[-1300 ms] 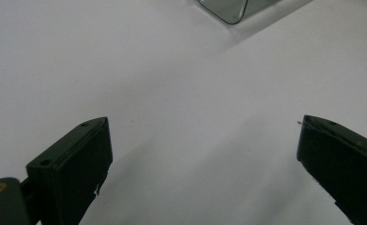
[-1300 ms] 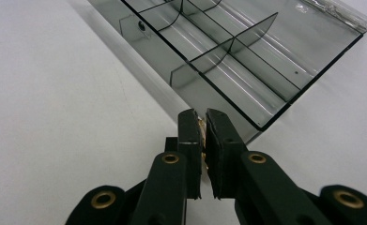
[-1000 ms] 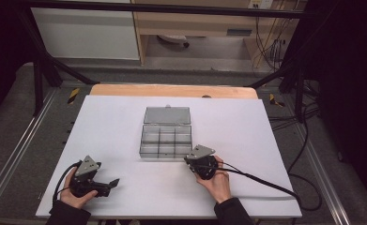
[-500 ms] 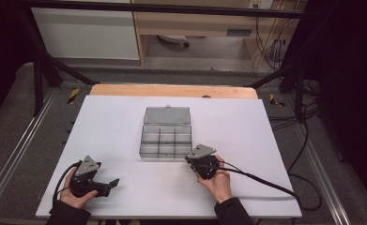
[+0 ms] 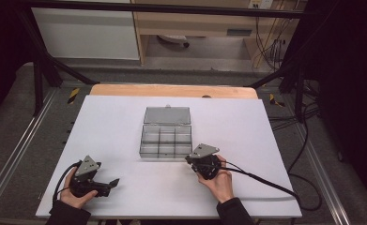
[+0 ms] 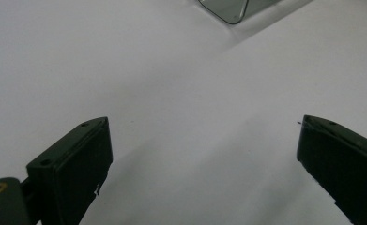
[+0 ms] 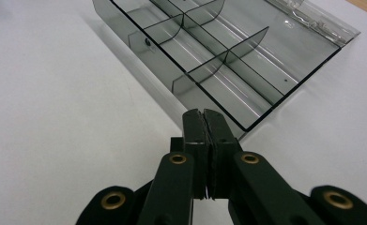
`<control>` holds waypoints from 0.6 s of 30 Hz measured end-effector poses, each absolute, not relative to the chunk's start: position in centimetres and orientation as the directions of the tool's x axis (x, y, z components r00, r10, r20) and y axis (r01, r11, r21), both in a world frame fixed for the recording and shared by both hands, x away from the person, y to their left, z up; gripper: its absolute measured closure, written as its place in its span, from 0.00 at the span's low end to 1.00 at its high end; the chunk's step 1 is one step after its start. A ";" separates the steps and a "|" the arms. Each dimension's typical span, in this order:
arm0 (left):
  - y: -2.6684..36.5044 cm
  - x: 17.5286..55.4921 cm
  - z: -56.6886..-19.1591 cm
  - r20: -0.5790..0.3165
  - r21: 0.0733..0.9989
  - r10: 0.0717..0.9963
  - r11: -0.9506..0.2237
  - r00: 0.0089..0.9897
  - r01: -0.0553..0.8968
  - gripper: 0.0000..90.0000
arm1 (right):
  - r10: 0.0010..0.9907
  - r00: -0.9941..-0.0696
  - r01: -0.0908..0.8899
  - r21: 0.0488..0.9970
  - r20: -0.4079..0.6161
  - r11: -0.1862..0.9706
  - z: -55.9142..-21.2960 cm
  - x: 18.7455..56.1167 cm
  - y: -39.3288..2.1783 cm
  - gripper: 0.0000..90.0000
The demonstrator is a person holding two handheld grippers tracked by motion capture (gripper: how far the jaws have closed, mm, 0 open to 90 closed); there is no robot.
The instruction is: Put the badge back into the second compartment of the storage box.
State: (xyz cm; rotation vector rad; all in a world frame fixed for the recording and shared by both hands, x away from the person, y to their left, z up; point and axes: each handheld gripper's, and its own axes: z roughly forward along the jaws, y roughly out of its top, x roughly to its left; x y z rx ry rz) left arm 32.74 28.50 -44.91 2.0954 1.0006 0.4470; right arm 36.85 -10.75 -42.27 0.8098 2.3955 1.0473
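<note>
A: Left gripper (image 5: 107,183)? Jaws wide apart, nothing between; rests on the desk (image 5: 115,122), well apart from the compartment box (image 5: 166,140).

B: Right gripper (image 7: 203,123): jaws pressed together, empty, tips just beside the box's near corner.

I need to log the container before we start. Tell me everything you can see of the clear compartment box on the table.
The compartment box looks like smoky, see-through plastic, a shallow rectangle split by thin dividers into six cells, all empty. Its hinged lid lies open flat on the table's white top, on the far side. The box sits flat near the table's middle. The right claw, shut with nothing in it, is right at the near right corner; whether it touches the box is unclear.
</note>
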 end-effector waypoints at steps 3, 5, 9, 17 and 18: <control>28.5 32.7 -44.9 -0.010 0.758 0.774 -0.407 0.633 0.509 0.04 | 0.646 -0.754 0.347 0.765 -0.117 0.543 -42.0 36.7 -10.8 0.99; 28.5 32.8 -44.9 -0.010 0.758 0.775 -0.407 0.632 0.510 0.04 | 0.643 -0.758 0.345 0.769 -0.110 0.538 -41.8 36.6 -10.9 0.99; 28.5 32.7 -44.9 -0.010 0.759 0.775 -0.406 0.632 0.509 0.04 | 0.640 -0.762 0.346 0.774 -0.098 0.530 -41.4 36.5 -11.1 0.99; 28.5 32.8 -44.9 -0.011 0.759 0.776 -0.405 0.631 0.510 0.04 | 0.643 -0.762 0.346 0.789 -0.079 0.507 -40.5 36.3 -11.5 0.99; 28.5 32.8 -44.9 -0.012 0.759 0.776 -0.404 0.631 0.511 0.04 | 0.645 -0.761 0.349 0.791 -0.074 0.502 -40.2 36.2 -11.6 0.99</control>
